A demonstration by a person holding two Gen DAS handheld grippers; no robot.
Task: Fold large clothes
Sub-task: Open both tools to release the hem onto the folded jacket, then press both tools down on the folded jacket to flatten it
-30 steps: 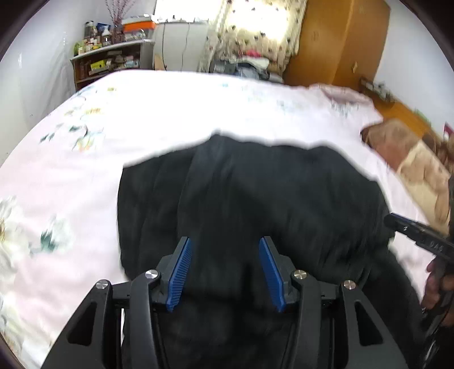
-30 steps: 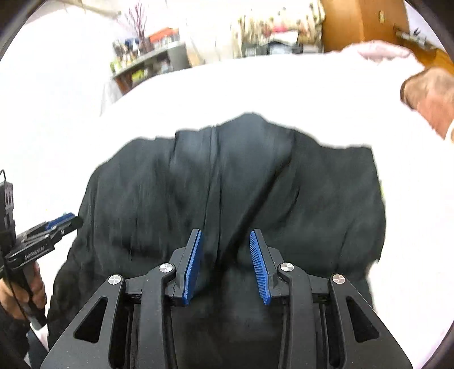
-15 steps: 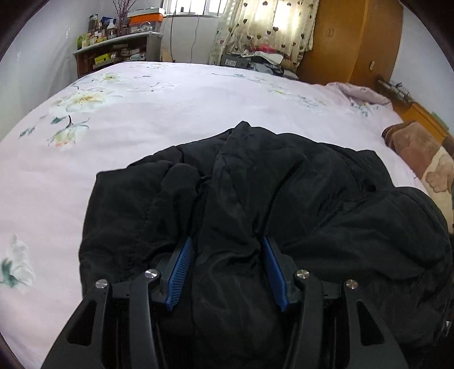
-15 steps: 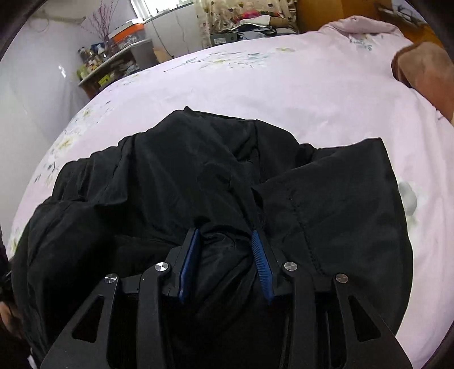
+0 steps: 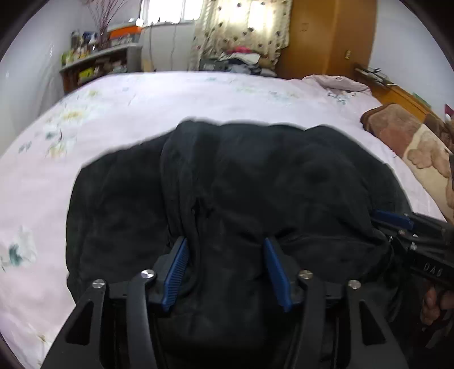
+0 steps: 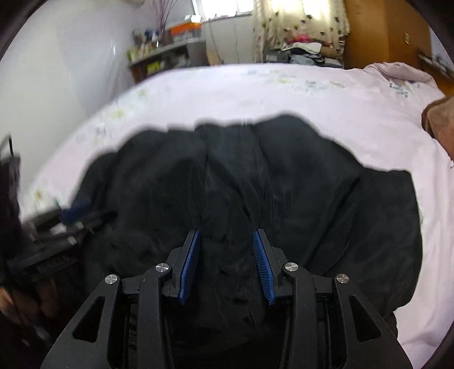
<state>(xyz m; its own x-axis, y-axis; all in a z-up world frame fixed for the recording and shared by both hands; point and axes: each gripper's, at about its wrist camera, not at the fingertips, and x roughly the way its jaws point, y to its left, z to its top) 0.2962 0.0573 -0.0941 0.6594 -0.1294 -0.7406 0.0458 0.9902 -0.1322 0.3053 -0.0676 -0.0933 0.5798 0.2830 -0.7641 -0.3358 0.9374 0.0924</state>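
A large black padded jacket (image 5: pixel 255 184) lies bunched on the pink flowered bed sheet (image 5: pixel 142 113); it also fills the right wrist view (image 6: pixel 312 193). My left gripper (image 5: pixel 225 244) is over its near part, blue pads apart with a thick fold of the black fabric between them. My right gripper (image 6: pixel 227 235) is likewise over the jacket, pads apart with bunched fabric between them. The right gripper shows at the right edge of the left wrist view (image 5: pixel 397 224), and the left gripper, blurred, at the left edge of the right wrist view (image 6: pixel 73 215).
A brown patterned blanket (image 5: pixel 411 142) lies on the right side of the bed. A shelf with clutter (image 5: pixel 96 68), a curtained window (image 5: pixel 244 25) and a wooden wardrobe (image 5: pixel 326 34) stand beyond the far edge of the bed. A crumpled pink cover (image 5: pixel 337 85) lies at the far right.
Both cameras have risen and tilted, with motion blur. The jacket has flattened and spread under the grippers. Each gripper now shows at the edge of the other's view.
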